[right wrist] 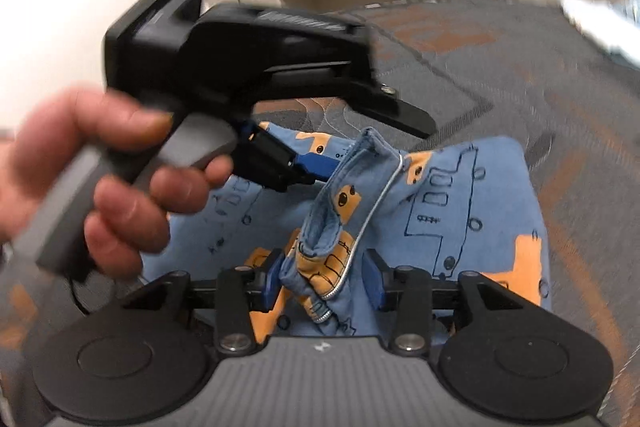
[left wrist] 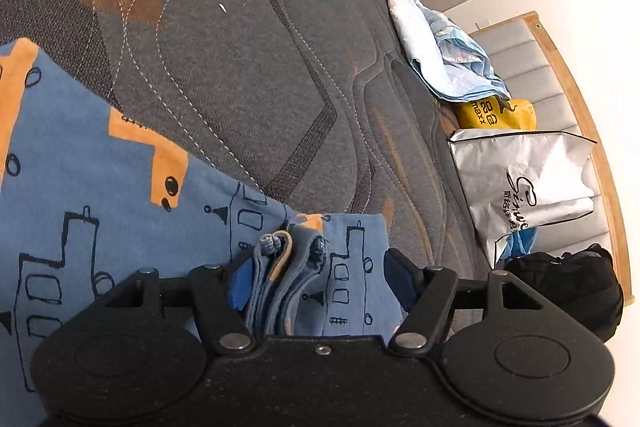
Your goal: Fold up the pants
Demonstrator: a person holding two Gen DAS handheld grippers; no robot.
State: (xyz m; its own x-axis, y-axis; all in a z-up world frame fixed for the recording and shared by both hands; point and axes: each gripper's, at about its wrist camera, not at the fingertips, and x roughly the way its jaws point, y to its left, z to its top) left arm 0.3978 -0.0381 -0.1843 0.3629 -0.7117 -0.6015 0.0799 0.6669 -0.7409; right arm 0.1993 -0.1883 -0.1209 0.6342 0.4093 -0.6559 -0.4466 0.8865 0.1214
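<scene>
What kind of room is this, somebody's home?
Most likely a bedroom at home. The pants lie on a quilted mattress, a padded headboard with a wooden edge stands behind it, and crumpled bedding sits at the side.

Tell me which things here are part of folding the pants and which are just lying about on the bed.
In the job:
blue patterned pants
left gripper, jaws apart around bunched cloth
right gripper, jaws apart around bunched cloth
mattress

Lying about:
silver bag
yellow bag
light blue bedding
black bag
</scene>
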